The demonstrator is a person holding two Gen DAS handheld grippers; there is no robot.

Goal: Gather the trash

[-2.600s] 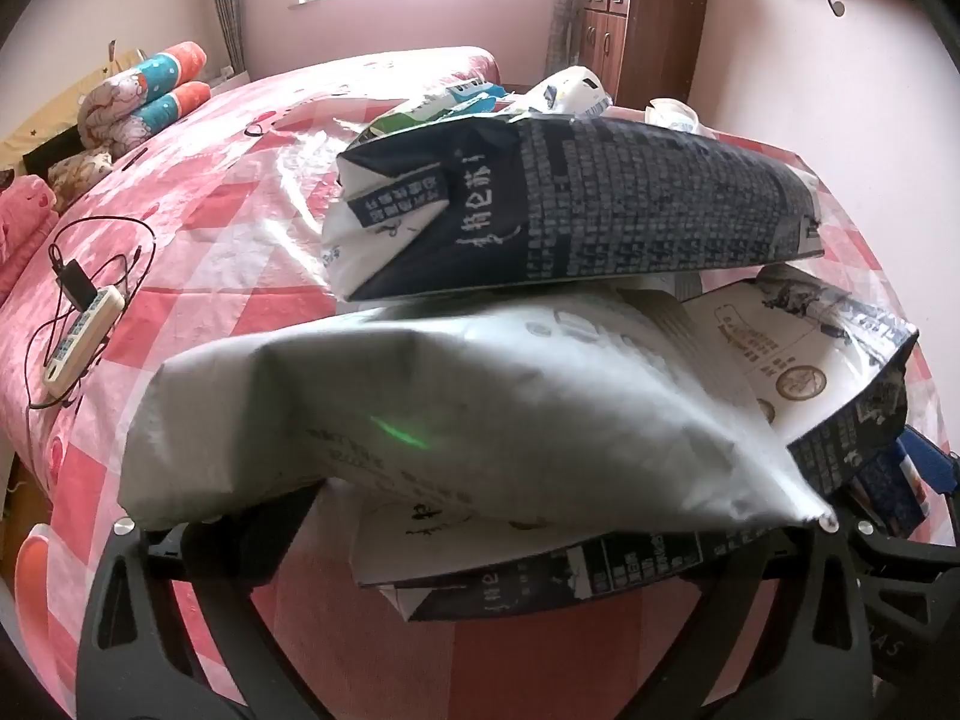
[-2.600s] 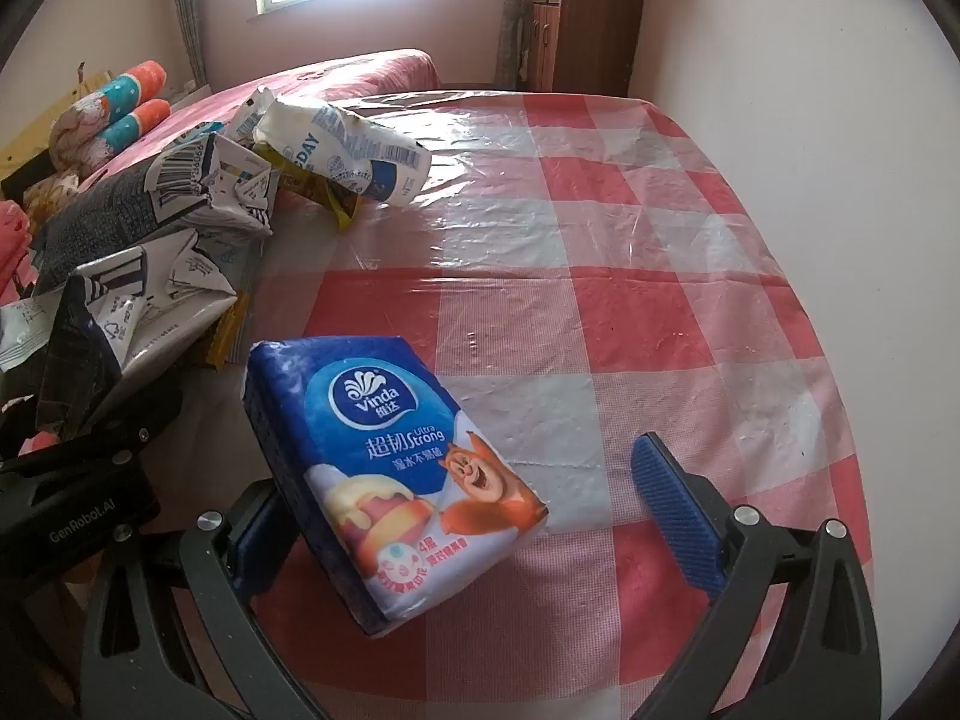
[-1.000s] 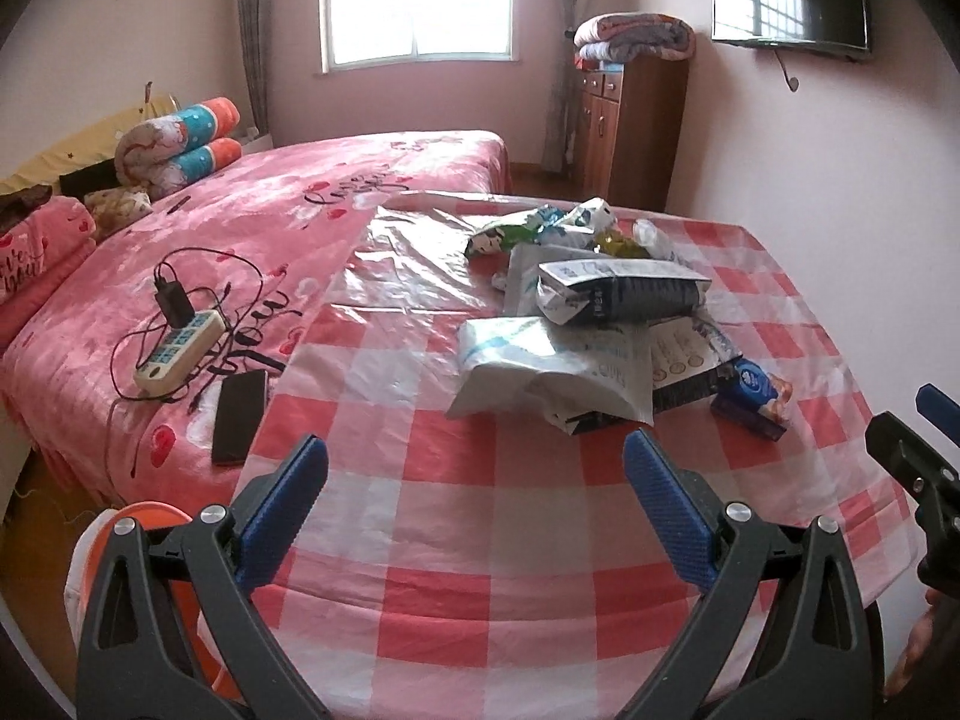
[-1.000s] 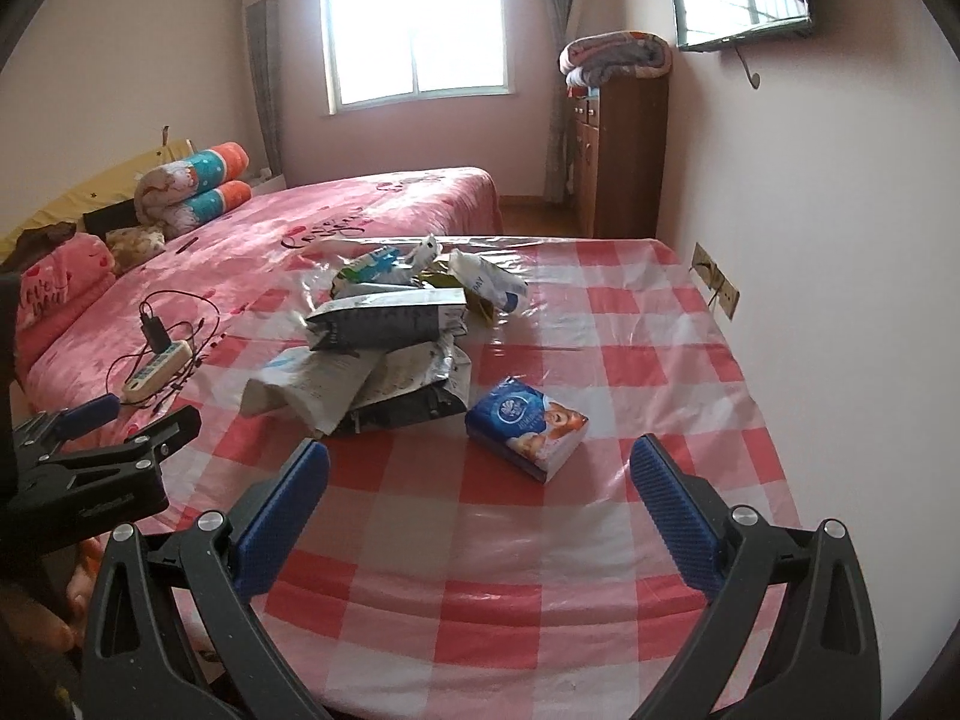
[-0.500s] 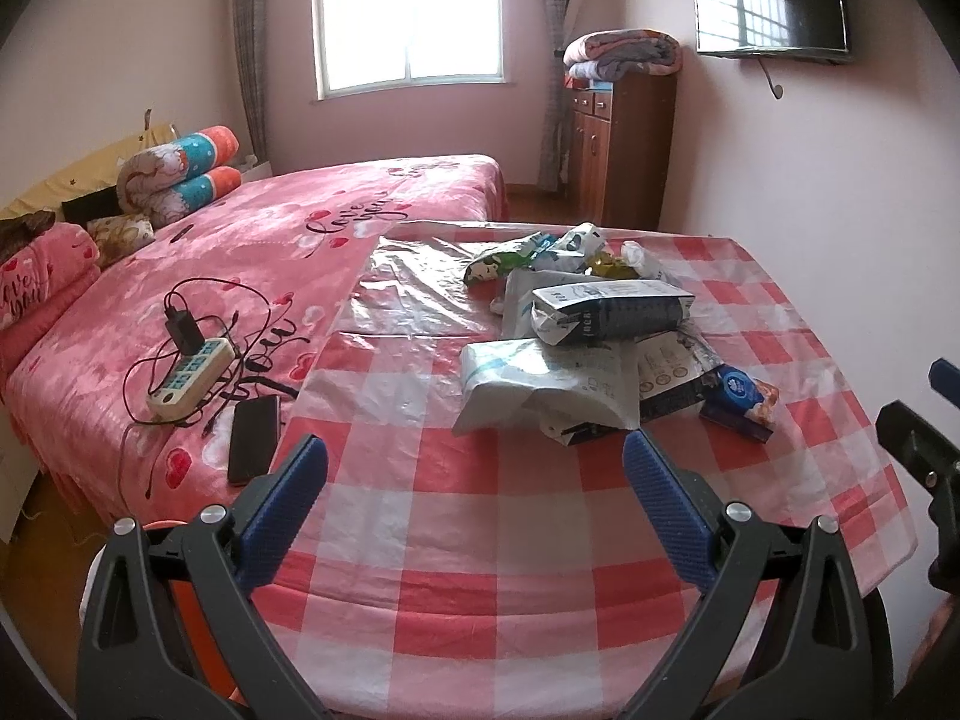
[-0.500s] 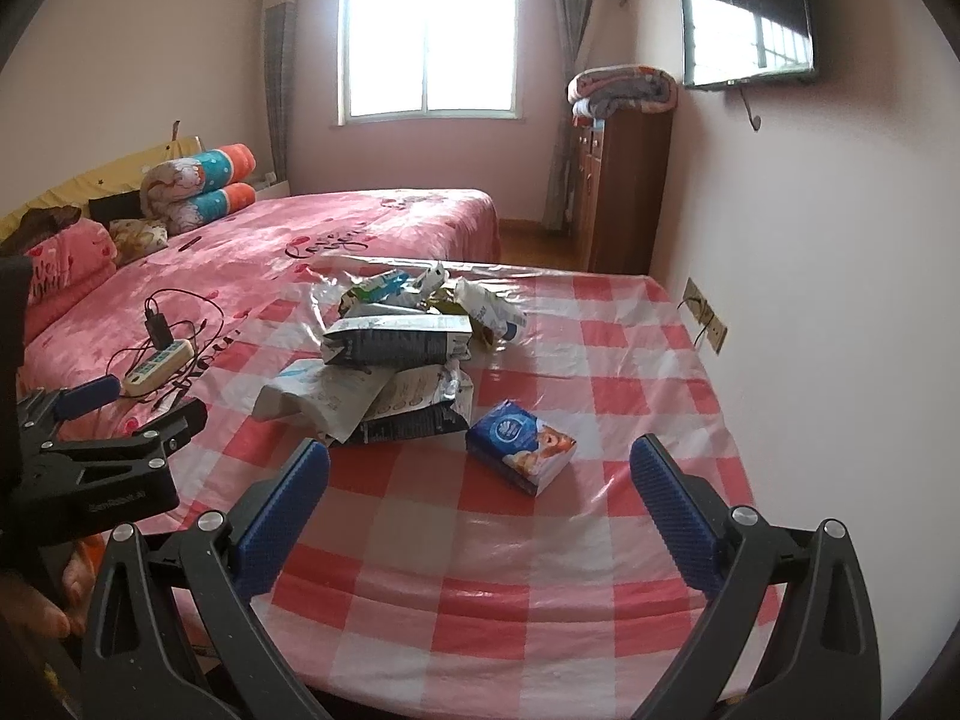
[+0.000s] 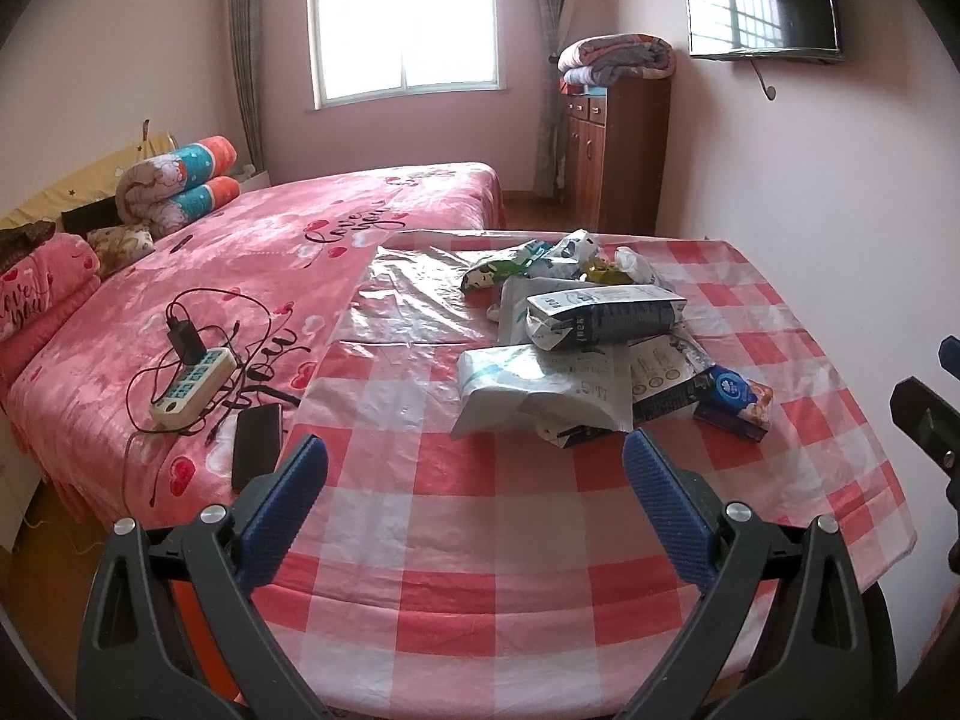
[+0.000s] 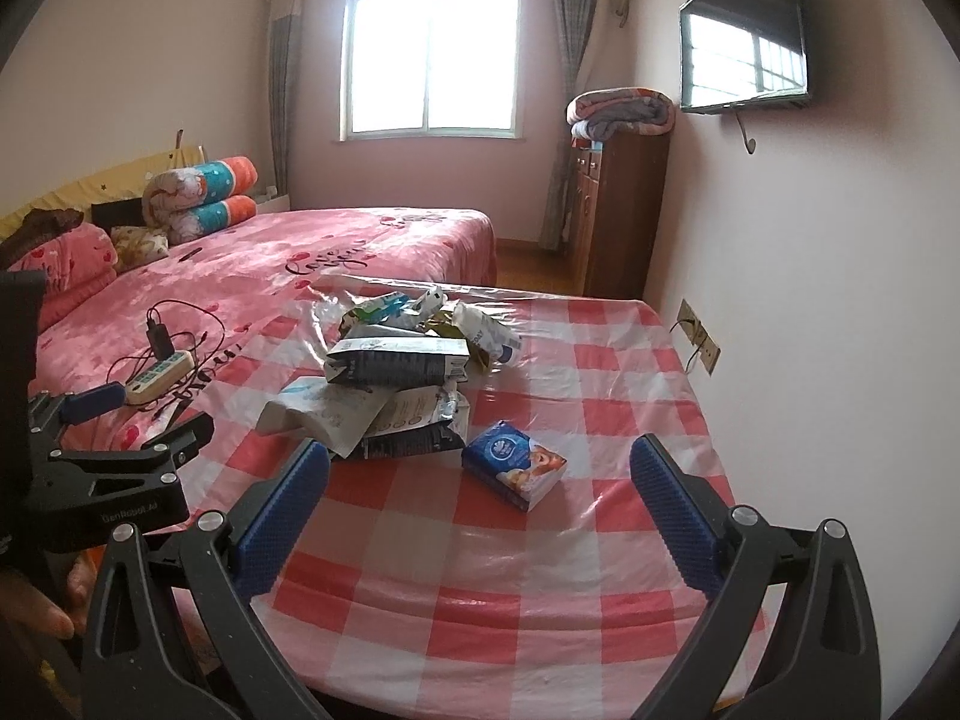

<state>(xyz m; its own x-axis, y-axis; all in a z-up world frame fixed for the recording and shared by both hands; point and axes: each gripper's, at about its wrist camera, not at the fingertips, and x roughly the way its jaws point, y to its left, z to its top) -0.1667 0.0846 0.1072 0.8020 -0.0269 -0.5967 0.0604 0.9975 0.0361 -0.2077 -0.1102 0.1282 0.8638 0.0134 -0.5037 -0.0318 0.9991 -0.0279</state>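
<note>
Well back from the checked table (image 8: 630, 546), I hold both grippers, left (image 7: 474, 480) and right (image 8: 480, 480), gaping and empty. Wrappers (image 8: 384, 384) lie heaped beside the blue tissue pack (image 8: 516, 471); next I must reach in and grasp one.

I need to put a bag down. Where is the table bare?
Bare: the checked tablecloth nearer than the tissue pack, and the strip between that pack and the wall. Crowded: the wrapper pile at the middle left.
</note>
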